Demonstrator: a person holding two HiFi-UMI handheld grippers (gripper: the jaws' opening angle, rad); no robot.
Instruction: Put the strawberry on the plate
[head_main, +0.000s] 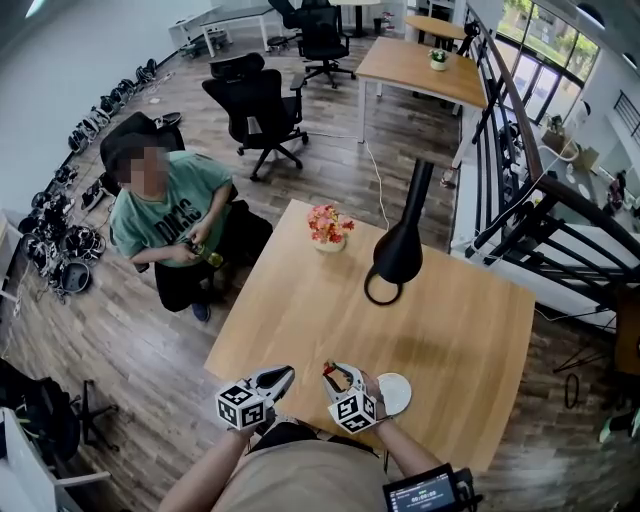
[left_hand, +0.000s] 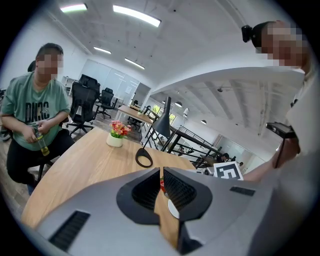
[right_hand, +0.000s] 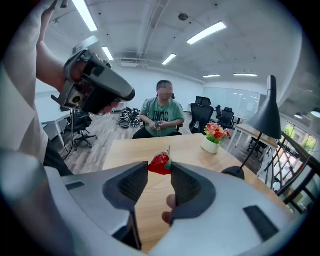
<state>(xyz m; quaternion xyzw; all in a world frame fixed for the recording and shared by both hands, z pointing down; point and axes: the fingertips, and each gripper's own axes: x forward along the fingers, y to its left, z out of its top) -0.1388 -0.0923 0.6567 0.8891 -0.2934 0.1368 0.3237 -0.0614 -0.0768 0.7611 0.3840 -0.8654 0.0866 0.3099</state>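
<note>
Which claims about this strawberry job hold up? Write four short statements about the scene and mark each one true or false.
1. The red strawberry sits clamped between the jaws of the right hand-held gripper. True.
2. The strawberry already lies on the round white plate. False: it is in the gripper above the table, and the plate beside that gripper is bare.
3. The left hand-held gripper is gripping the plate. False: its jaws are together with nothing between them.
4. A small white pot of pink and red flowers stands on the light wooden table. True.
</note>
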